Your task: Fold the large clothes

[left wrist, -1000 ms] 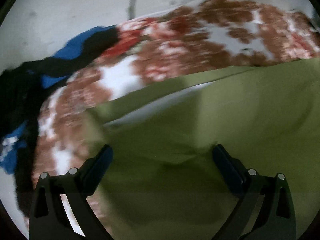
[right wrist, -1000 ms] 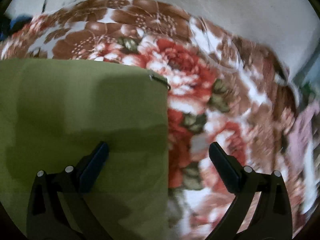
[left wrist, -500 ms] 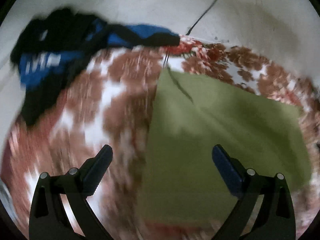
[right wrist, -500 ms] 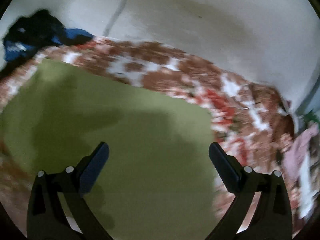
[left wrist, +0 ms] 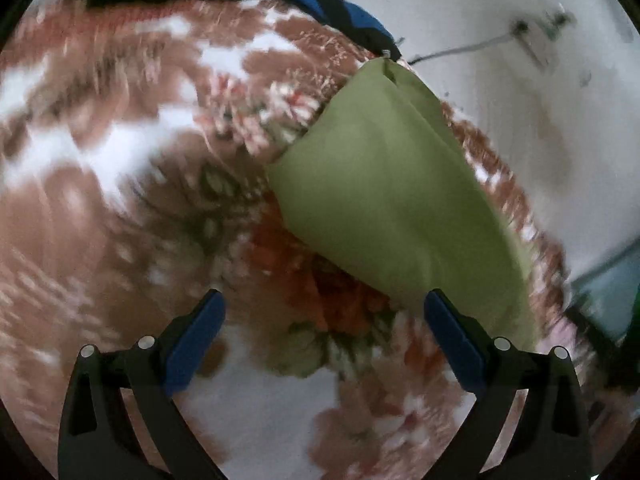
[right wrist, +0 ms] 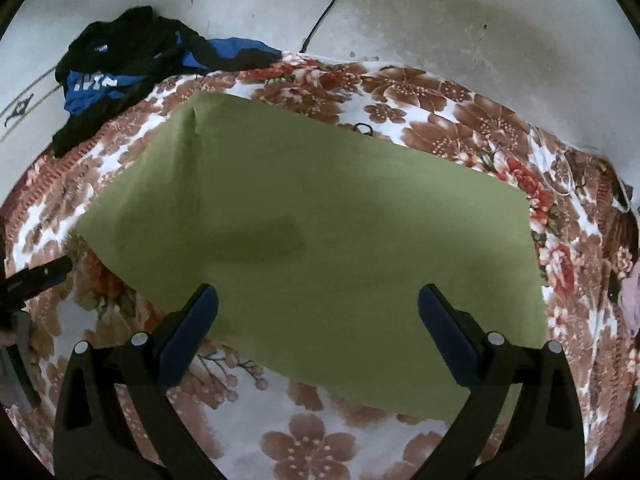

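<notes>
Nearest the lenses, both sets of jaws are seen spread wide with nothing between them: the left gripper [left wrist: 324, 322] is held above the floral blanket [left wrist: 120, 184], the right gripper [right wrist: 318, 316] over the near edge of the green garment [right wrist: 320, 216]. The garment is laid folded flat in a rectangle on the blanket. Beyond it, a black and blue garment [right wrist: 132, 60] is heaped at the blanket's far edge, against the pale wall [right wrist: 460, 20].

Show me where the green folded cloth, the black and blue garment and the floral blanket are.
green folded cloth [right wrist: 320, 216]: right wrist view, middle of its top face.
black and blue garment [right wrist: 120, 60]: right wrist view, its crumpled middle.
floral blanket [right wrist: 460, 120]: right wrist view, bare far part.
</notes>
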The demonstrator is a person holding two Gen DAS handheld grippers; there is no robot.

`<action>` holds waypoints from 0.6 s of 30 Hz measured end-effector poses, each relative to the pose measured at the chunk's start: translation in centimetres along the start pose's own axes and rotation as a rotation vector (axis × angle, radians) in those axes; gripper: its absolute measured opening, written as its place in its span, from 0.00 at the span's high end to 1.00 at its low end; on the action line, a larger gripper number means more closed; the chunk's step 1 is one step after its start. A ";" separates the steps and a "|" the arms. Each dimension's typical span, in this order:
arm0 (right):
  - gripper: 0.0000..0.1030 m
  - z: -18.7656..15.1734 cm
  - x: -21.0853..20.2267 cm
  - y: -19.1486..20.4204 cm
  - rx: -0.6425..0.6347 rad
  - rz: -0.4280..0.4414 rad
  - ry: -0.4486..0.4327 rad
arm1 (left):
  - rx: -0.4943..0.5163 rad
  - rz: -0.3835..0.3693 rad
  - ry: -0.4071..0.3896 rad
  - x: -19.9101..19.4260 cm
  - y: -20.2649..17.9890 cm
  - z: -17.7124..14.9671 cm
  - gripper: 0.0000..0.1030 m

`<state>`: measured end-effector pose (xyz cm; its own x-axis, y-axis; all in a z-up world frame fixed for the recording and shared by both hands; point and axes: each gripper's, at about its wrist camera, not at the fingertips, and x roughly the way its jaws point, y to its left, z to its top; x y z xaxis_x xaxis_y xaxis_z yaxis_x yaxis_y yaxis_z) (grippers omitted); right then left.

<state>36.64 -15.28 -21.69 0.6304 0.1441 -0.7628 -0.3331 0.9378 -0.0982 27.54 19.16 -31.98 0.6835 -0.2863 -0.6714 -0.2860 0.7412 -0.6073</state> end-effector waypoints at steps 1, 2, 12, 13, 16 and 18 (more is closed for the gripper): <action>0.05 0.0 0.2 -0.2 -0.013 -0.016 -0.001 | -0.041 -0.058 -0.020 0.5 0.2 -0.1 0.05; 0.05 0.0 0.3 -0.5 -0.020 -0.027 0.000 | -0.062 -0.095 -0.031 0.9 0.2 -0.1 0.05; 0.05 -1.0 3.7 -2.2 -0.004 -0.061 0.056 | -0.134 -0.185 -0.059 5.7 -1.0 3.3 0.05; 0.05 -1.1 3.9 -2.2 -0.004 -0.059 0.058 | -0.133 -0.181 -0.057 6.1 -1.1 3.6 0.05; 0.05 -1.5 4.7 -2.2 -0.006 -0.053 0.069 | -0.120 -0.155 -0.051 7.4 -1.7 4.3 0.05; 0.05 -1.7 5.0 -2.2 -0.012 -0.058 0.068 | -0.098 -0.131 -0.055 8.0 -2.1 5.1 0.05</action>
<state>39.31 -17.18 -26.40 0.6001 0.0674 -0.7971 -0.3062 0.9399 -0.1511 37.06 18.36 -33.92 0.7546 -0.3410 -0.5606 -0.2538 0.6361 -0.7286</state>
